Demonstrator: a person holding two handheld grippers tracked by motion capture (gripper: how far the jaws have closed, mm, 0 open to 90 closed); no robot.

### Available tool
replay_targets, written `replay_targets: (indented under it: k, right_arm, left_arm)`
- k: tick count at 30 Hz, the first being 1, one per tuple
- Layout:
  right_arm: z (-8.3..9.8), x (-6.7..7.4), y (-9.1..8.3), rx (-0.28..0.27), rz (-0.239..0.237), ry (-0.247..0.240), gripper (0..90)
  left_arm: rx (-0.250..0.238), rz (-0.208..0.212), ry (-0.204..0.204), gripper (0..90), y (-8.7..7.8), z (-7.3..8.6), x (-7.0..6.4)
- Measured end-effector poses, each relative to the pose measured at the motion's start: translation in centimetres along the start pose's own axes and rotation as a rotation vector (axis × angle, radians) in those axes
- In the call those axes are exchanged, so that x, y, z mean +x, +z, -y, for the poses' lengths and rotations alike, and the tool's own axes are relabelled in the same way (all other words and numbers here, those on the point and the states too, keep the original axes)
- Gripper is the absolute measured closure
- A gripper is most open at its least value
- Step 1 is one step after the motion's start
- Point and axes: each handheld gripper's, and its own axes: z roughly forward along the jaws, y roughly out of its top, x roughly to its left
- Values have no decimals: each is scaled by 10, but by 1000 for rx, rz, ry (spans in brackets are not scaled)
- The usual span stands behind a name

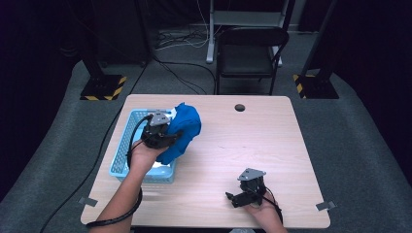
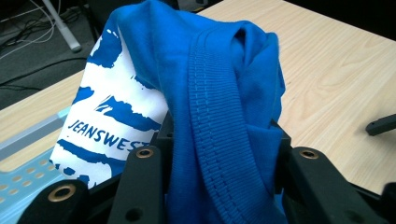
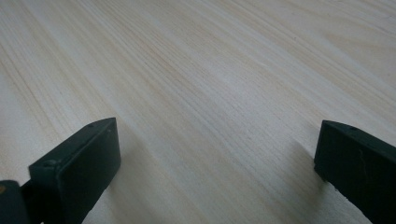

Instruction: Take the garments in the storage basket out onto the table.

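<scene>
blue shirt [image 1: 183, 128] hangs bunched from the left gripper [image 1: 167, 137], lifted over the right edge of a light blue basket [image 1: 127, 145] at the left side of the wooden table [image 1: 252, 155]. in the left gripper view the jaws pinch a thick fold of the shirt [image 2: 219, 116], with a ribbed hem running down between them; a white print with blue strokes and the letters "jeanswes" shows on the cloth to the left of the fold. behind and below the print lies a perforated corner of the basket [image 2: 23, 182]. the left hand [image 1: 143, 158] grips the tool from below, and a black cable [image 1: 133, 138] loops from it across the basket.

the right gripper [image 1: 233, 198] rests low over the table near its front edge, well apart from the shirt, held by the right hand [image 1: 260, 209]. in the right gripper view its jaws stand spread wide, with bare wood grain between them and nothing held.

beyond the table a black chair [image 1: 250, 53] stands on grey floor, and a round hole [image 1: 239, 108] marks the tabletop near the far edge.
</scene>
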Motion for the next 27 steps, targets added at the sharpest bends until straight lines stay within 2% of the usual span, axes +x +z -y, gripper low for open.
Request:
replay_targets:
  k: [27]
  right_arm:
    - [0,0,0,0,0,0,0]
  left_arm:
    - [-19,72,34,620,23,-12,-32]
